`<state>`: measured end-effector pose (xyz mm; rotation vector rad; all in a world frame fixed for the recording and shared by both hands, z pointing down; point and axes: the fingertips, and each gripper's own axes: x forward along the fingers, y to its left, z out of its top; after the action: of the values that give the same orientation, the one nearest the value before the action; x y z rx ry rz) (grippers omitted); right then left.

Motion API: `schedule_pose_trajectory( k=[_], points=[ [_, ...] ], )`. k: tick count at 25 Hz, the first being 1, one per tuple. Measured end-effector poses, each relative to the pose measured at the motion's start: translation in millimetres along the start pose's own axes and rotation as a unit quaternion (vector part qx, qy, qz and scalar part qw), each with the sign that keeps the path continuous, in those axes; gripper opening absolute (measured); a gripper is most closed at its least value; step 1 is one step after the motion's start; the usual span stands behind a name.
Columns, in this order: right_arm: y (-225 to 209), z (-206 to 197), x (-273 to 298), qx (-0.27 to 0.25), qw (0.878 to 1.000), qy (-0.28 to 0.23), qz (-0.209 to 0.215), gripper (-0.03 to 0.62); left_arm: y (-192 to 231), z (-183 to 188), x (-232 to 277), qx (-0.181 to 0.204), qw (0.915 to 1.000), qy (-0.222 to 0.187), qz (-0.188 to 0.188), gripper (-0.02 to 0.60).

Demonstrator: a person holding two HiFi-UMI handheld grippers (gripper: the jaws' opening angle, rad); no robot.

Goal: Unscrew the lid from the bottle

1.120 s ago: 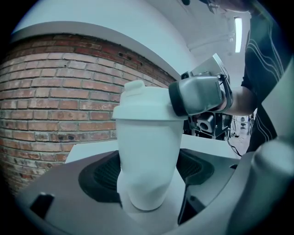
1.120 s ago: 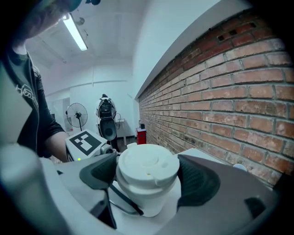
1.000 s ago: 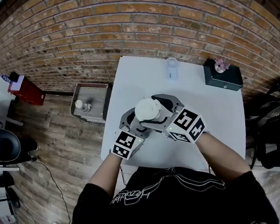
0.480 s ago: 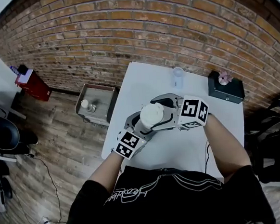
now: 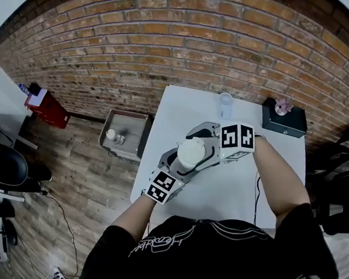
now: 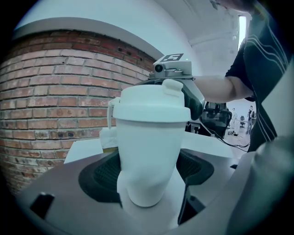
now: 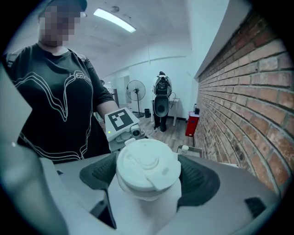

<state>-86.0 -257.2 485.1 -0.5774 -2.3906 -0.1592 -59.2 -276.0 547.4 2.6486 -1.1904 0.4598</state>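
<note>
Above the table [image 5: 227,192], the left tongs [image 6: 147,173] pinch the bottle [image 6: 147,142] by its body while the right tongs [image 7: 148,180] seem clamped on its lid [image 7: 147,161]; hold the body steady and twist squarely.

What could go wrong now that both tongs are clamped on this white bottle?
1. The left tongs hold the bottle low on its body, so twisting may tip it or spin it in the grip.
2. The right tongs squeeze the lid, which has a flip cap; that might pop open, or the smooth rim may slip.
</note>
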Motion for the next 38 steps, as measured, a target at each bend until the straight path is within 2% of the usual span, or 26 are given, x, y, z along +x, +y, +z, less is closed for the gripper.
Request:
schedule_pose_trajectory(
  k=[2, 5, 7, 9, 11, 15, 18, 20, 22, 25, 30, 33, 38],
  points=[
    [-1, -1, 1, 0.024, 0.999, -0.006, -0.024, 0.41, 1, 0, 0, -0.008, 1.0, 0.0, -0.001, 0.399],
    [-1, -1, 1, 0.083, 0.993, -0.045, -0.074, 0.495, 2, -2, 0, -0.015, 0.9999, 0.003, -0.001, 0.399],
    [-4, 4, -7, 0.135, 0.976, -0.105, -0.132, 0.494, 1, -2, -1, -0.015, 0.9998, 0.007, -0.003, 0.399],
    [-8, 9, -16, 0.179, 0.952, -0.159, -0.192, 0.491, 2, -1, -1, -0.015, 0.9998, 0.007, -0.004, 0.399],
    [-8, 9, -21, 0.207, 0.931, -0.185, -0.239, 0.489, 4, -1, 0, -0.016, 0.9999, 0.005, -0.003, 0.399],
    [-8, 1, -25, 0.237, 0.898, -0.194, -0.317, 0.472, 4, 0, 1, -0.018, 0.9998, 0.005, -0.003, 0.399],
    [-7, -8, -22, 0.245, 0.885, -0.176, -0.354, 0.438, 3, 1, 2, -0.024, 0.9997, 0.0, 0.001, 0.399],
    [-7, -10, -25, 0.25, 0.874, -0.18, -0.375, 0.42, 2, 2, 4, -0.026, 0.9996, -0.005, 0.001, 0.399],
    [-8, -8, -25, 0.25, 0.866, -0.187, -0.391, 0.375, 3, 2, 4, -0.024, 0.9997, -0.005, 0.0, 0.399],
    [-8, -8, -20, 0.244, 0.867, -0.179, -0.396, 0.374, 3, -2, 3, -0.02, 0.9998, 0.002, -0.004, 0.399],
    [-8, -8, -20, 0.23, 0.884, -0.162, -0.373, 0.373, 2, 0, 3, -0.02, 0.9997, 0.003, -0.011, 0.399],
    [-8, -9, -19, 0.221, 0.9, -0.151, -0.344, 0.371, 1, -1, 2, -0.017, 0.9996, 0.01, -0.021, 0.399],
    [-8, -8, -16, 0.191, 0.936, -0.12, -0.27, 0.371, 1, -2, 1, -0.011, 0.9991, 0.019, -0.037, 0.399]
  ],
)
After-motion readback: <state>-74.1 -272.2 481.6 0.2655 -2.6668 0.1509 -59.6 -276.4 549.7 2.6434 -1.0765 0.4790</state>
